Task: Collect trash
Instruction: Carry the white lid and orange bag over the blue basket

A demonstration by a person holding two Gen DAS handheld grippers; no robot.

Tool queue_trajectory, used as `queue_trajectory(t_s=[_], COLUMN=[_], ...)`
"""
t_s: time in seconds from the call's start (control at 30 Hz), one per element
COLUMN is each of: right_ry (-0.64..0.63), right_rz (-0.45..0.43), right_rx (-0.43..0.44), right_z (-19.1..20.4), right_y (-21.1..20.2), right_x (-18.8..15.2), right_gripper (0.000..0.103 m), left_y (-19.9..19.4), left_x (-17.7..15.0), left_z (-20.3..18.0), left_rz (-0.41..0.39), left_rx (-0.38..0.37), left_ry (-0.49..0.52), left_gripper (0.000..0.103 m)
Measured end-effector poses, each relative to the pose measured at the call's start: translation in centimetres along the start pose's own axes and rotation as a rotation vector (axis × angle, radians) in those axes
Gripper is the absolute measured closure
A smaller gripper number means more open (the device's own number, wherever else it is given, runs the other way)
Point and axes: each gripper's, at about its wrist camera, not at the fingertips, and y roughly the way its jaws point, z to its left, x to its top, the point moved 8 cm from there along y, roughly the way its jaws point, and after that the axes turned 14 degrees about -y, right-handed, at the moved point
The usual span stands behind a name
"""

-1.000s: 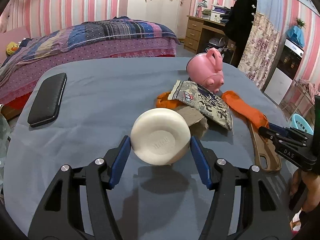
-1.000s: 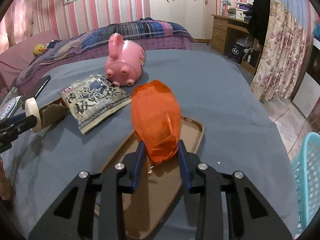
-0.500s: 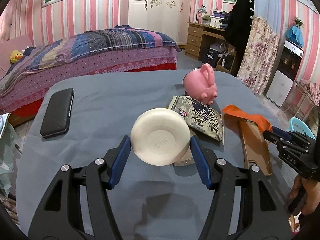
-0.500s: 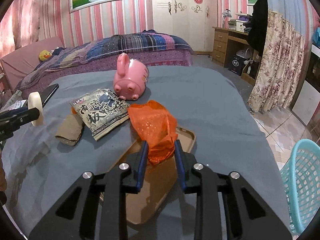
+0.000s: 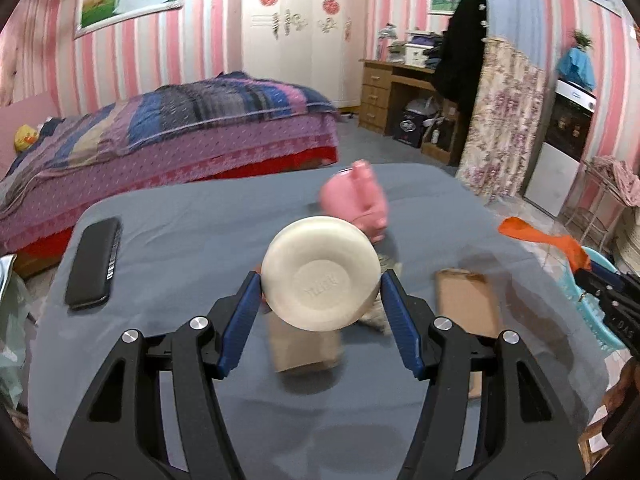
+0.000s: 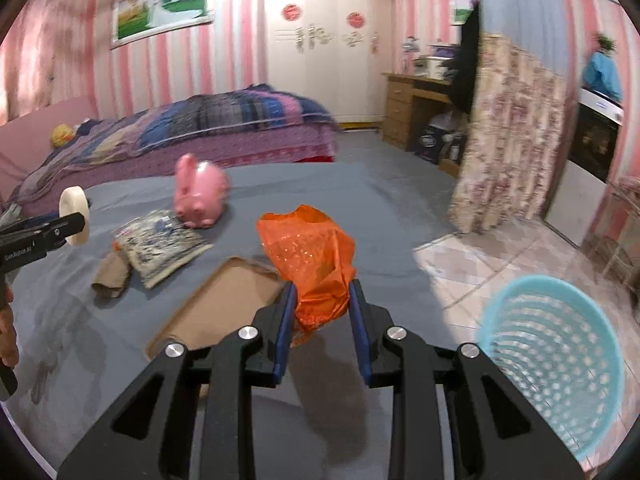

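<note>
My left gripper (image 5: 320, 292) is shut on a round cream-white lid-like disc (image 5: 320, 274), held above the grey table (image 5: 180, 224). The same disc (image 6: 74, 215) shows at the left of the right wrist view. My right gripper (image 6: 322, 300) is shut on a crumpled orange plastic bag (image 6: 310, 260), lifted off the table; the bag (image 5: 544, 240) appears at the right edge of the left wrist view. A printed snack wrapper (image 6: 162, 246), a brown paper scrap (image 6: 112, 276) and a flat cardboard piece (image 6: 224, 304) lie on the table. A light-blue mesh basket (image 6: 552, 352) stands on the floor at the right.
A pink pig-shaped container (image 6: 200, 194) lies on the table beyond the wrapper. A black case (image 5: 94, 266) rests near the table's left edge. A bed (image 5: 160, 136) stands behind the table, a floral curtain (image 6: 508, 152) and a desk (image 6: 412, 112) to the right.
Both grippers have risen and pulled back from the table with their loads. The orange bag has come up off the cardboard, and the blue basket has swung into the right wrist view.
</note>
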Motion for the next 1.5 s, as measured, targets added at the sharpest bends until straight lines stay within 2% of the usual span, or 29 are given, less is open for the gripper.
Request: queue_trajectory(t_s=[0.27,0.53,0.8,0.97,1.3,1.5], right_ry=[0.054,0.156,0.253,0.287,0.365,0.382], right_rz=[0.033,0.084,0.155,0.180,0.223,0.223], right_rx=[-0.185,-0.302,-0.351,-0.356,-0.359,-0.368], right_z=[-7.8,-15.0,-20.2,-21.7,-23.3,-23.6], right_y=[-3.5,-6.1,-6.1,-5.7,-4.8,-4.9], right_x=[-2.8,-6.8,-9.9,-10.9,-12.6,-12.9], right_gripper=[0.076,0.076,0.076,0.076,0.076,0.076], left_y=[0.7,1.0,0.7,0.7,3.2,4.6], left_x=[-1.2,-2.3,-5.3,-7.5,-11.6,-13.3], left_z=[-8.4,-18.3,-26.8,-31.0,-34.8,-37.2], left_rz=[0.018,0.014,0.037,0.065,0.176,0.206], left_rx=[-0.122,-0.248,-0.348,-0.392,-0.424,-0.435], left_ry=[0.060,0.134,0.227,0.278,0.328,0.363], left_gripper=[0.043,0.043,0.043,0.043,0.043,0.043])
